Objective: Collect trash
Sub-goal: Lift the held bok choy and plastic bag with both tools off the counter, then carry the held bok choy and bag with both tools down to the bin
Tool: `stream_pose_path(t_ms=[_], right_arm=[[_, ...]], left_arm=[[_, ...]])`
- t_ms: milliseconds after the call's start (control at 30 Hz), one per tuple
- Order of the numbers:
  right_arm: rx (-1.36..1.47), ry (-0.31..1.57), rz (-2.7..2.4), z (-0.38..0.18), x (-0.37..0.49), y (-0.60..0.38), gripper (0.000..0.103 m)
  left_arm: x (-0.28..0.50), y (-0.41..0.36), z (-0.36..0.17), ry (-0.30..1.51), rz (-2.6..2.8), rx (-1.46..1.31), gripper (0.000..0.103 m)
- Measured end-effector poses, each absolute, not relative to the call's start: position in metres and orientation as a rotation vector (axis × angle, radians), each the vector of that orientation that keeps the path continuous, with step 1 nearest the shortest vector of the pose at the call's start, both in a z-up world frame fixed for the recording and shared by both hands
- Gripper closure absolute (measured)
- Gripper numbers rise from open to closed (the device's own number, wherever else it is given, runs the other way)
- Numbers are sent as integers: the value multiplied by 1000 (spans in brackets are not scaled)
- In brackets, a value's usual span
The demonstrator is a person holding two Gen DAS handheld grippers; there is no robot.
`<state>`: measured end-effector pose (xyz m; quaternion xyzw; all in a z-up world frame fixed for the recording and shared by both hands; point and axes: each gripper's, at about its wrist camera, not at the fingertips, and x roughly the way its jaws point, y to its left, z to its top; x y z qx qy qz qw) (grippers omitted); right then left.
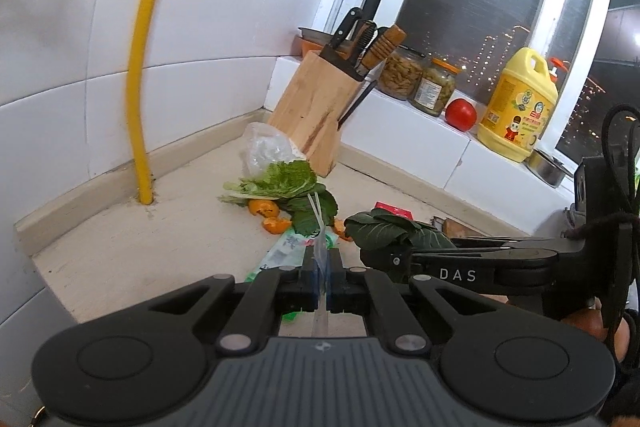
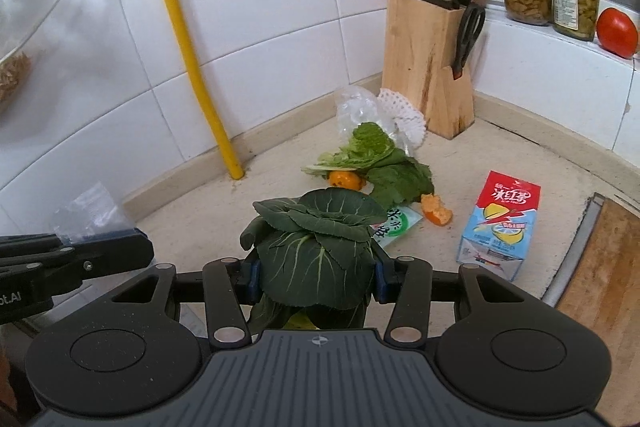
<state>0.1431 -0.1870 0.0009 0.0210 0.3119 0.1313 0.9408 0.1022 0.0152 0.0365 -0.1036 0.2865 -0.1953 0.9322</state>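
We see the left tongs closed on the thin edge of a clear plastic bag, while the right tongs grip a dark leafy green above the surface. To finish this step well, we would hold the bag mouth steady and release the leaf only once it is well inside — peels, a drink carton and more leaves await near the knife block.
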Motion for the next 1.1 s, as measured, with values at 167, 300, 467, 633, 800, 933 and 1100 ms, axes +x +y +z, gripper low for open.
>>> stream_pose_path(t_ms=[167, 300, 467, 633, 800, 933, 1100], right_arm=[[39, 631, 260, 3, 143, -190, 47], [38, 626, 267, 4, 143, -188, 47], [26, 628, 296, 5, 144, -179, 47], [5, 630, 347, 4, 147, -159, 47], [-23, 637, 411, 4, 148, -133, 47], [-46, 643, 471, 3, 148, -109, 47], [-76, 651, 545, 1, 145, -78, 47]], left_arm=[[104, 13, 39, 579, -404, -209, 103], [102, 15, 41, 568, -393, -204, 103], [96, 27, 44, 555, -357, -214, 103], [86, 45, 46, 540, -307, -229, 103], [71, 67, 47, 524, -242, -247, 103], [58, 85, 47, 517, -182, -262, 103], [41, 106, 47, 506, -118, -279, 103]])
